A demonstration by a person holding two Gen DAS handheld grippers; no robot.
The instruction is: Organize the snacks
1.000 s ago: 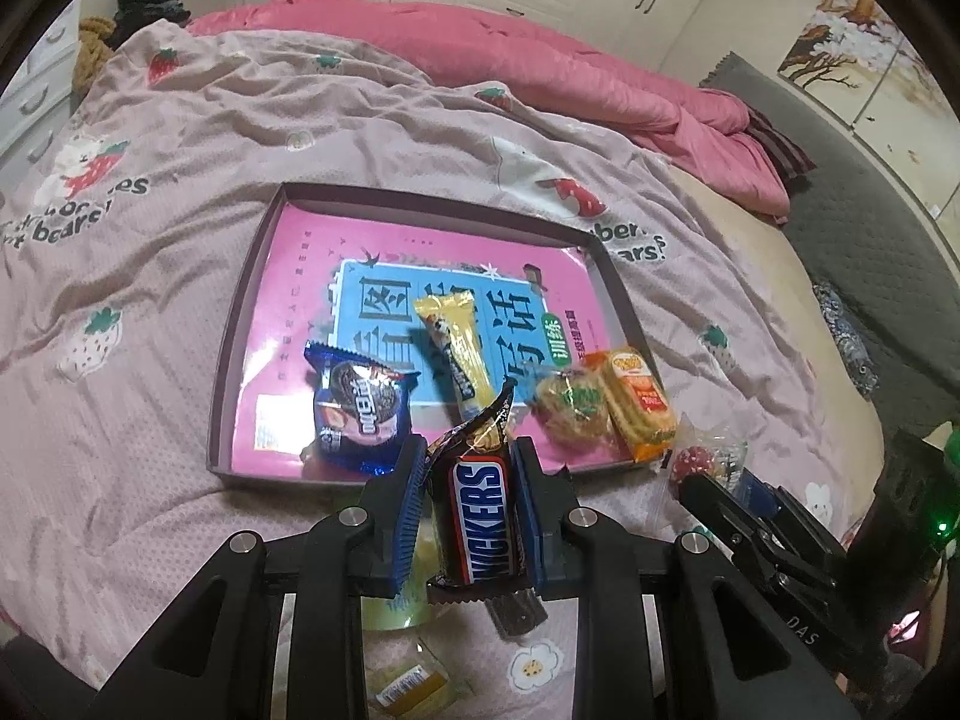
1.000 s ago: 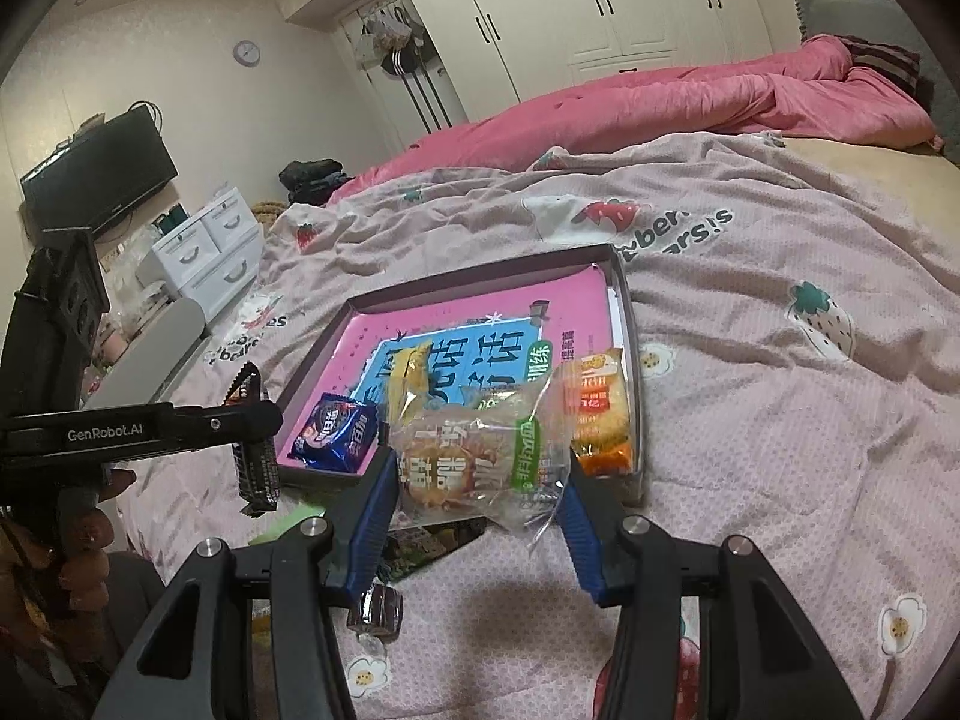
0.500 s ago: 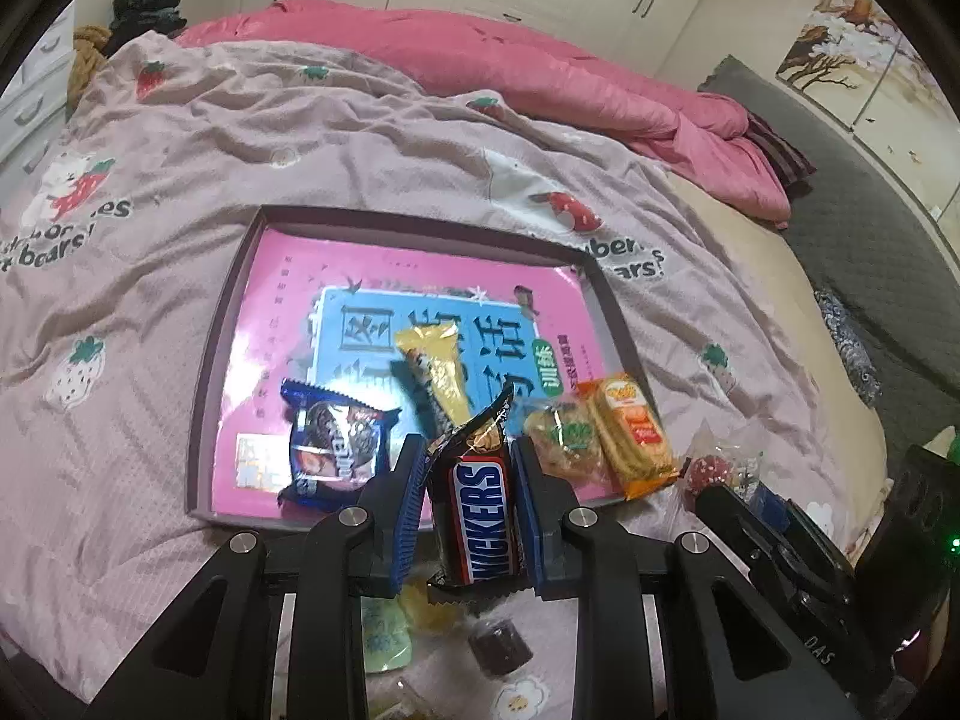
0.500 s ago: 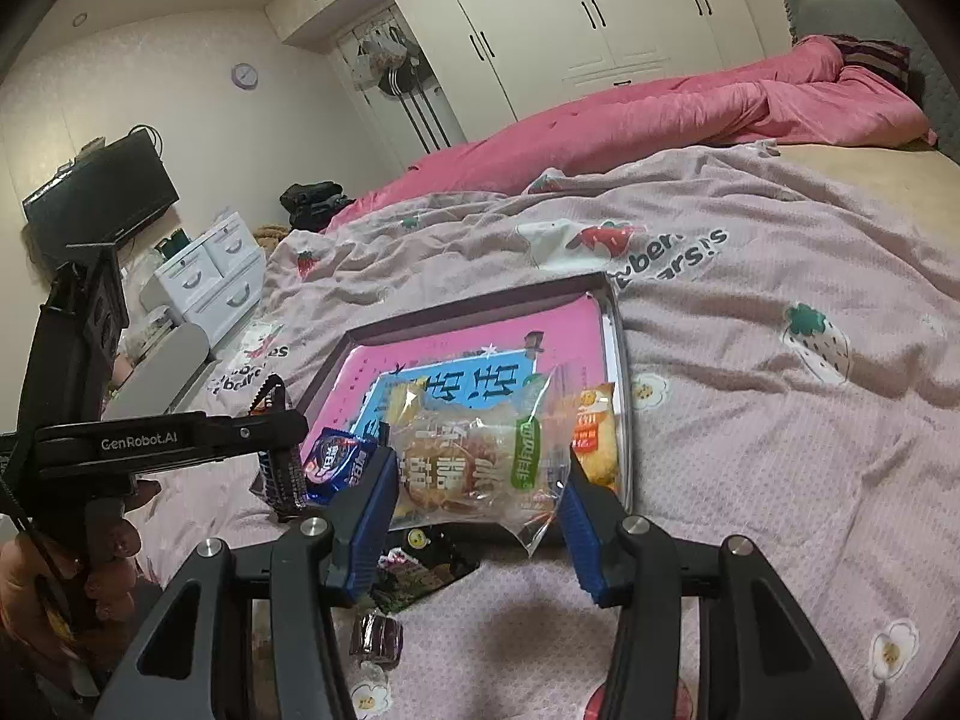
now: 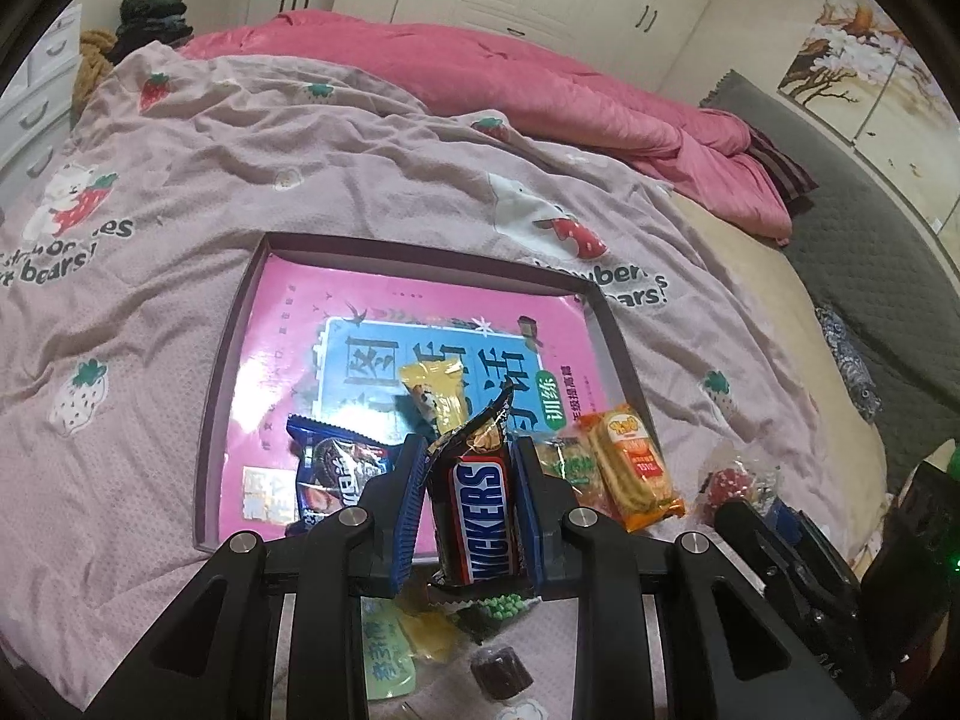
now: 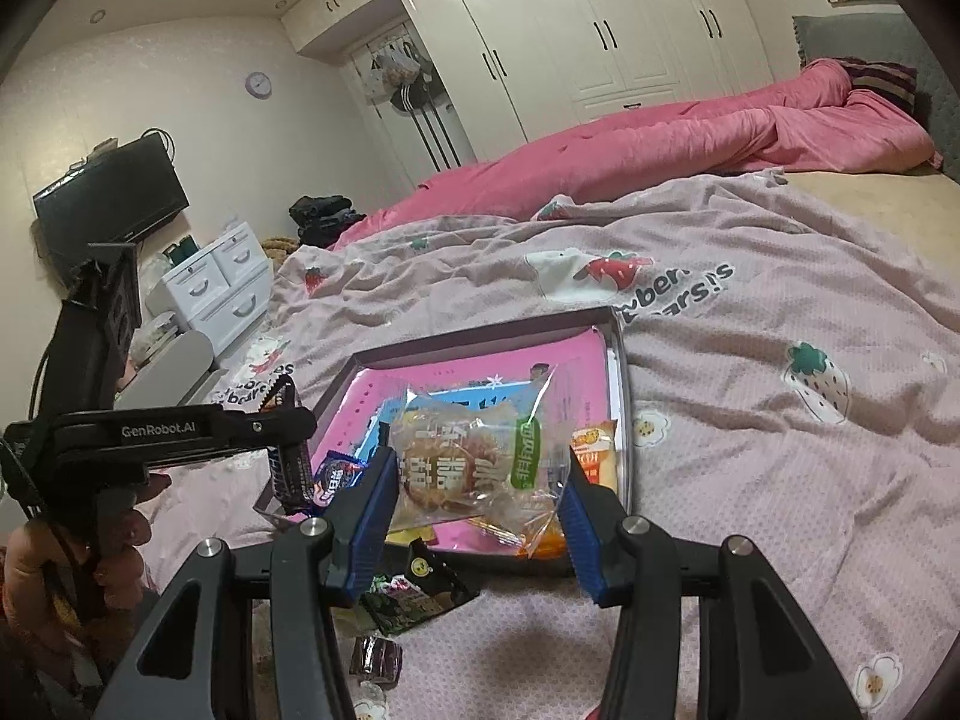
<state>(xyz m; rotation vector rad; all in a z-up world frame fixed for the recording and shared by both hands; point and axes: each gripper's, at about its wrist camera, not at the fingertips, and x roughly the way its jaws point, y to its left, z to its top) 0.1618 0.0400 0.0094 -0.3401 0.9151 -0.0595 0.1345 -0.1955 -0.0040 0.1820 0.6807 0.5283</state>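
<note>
My left gripper [image 5: 471,468] is shut on a brown Snickers bar [image 5: 483,510], held upright above the near edge of the dark-rimmed tray [image 5: 231,360]; it also shows in the right wrist view [image 6: 288,450]. The tray holds a pink book, a blue Oreo pack [image 5: 336,474], a yellow bar [image 5: 438,396], a green cracker pack [image 5: 567,468] and an orange cracker pack [image 5: 630,462]. My right gripper [image 6: 480,486] is shut on a clear bag of pastry [image 6: 462,468], held above the tray's near right part [image 6: 621,384].
Loose snacks lie on the pink strawberry bedsheet before the tray: a green pouch [image 5: 384,654], a yellow sweet [image 5: 429,642], a brown wrapped sweet [image 6: 375,657], a dark green packet [image 6: 414,594] and a red-dotted bag [image 5: 735,480]. A pink duvet [image 5: 510,84] lies beyond. White drawers [image 6: 216,288] stand left.
Both grippers have risen and drawn back a little from the tray, each still holding its snack. The tray looks smaller and farther in both views.
</note>
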